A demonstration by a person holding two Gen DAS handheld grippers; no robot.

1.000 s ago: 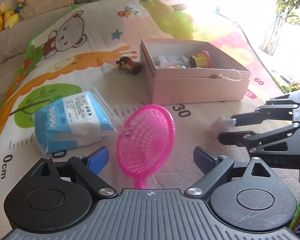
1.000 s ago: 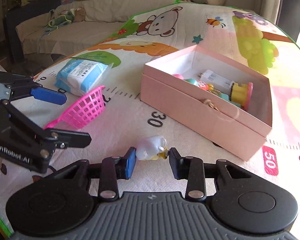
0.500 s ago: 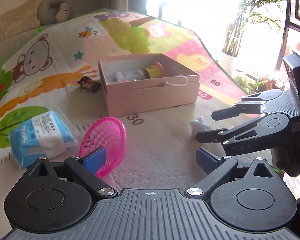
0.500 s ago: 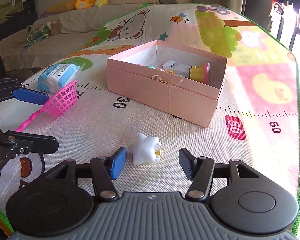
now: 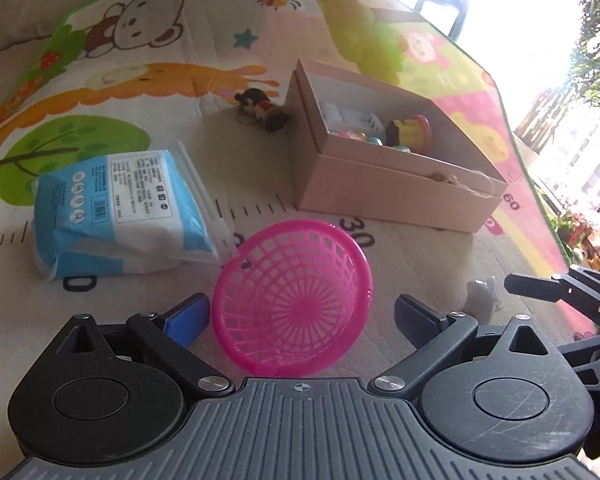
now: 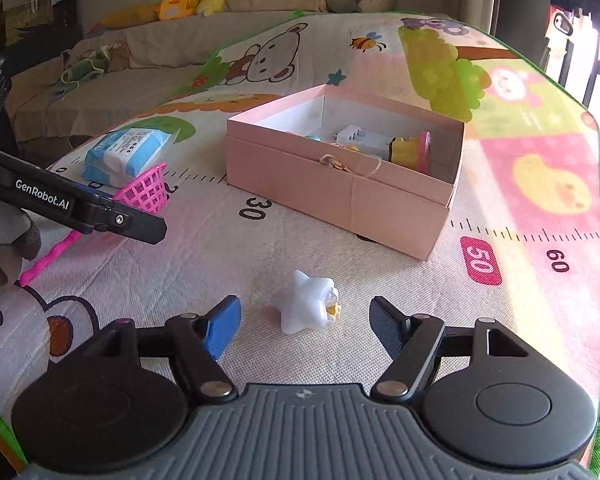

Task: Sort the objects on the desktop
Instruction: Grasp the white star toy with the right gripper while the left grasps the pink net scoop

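Right now my left gripper [image 5: 302,316] stands spread wide, its blue pads either side of the pink basket [image 5: 292,300] low in the centre of the left wrist frame; neither pad presses on the basket, which lies tilted on the play mat [image 5: 260,168]. My right gripper [image 6: 304,326] is opening, and the white star toy [image 6: 306,306] sits loose on the mat between its fingers, touched by neither. I see the pink box [image 6: 340,184] above the toy at mid-frame, open, with small toys inside. A blue-and-white wipes pack [image 5: 116,204] lies at the left of the left wrist frame, just beside the basket.
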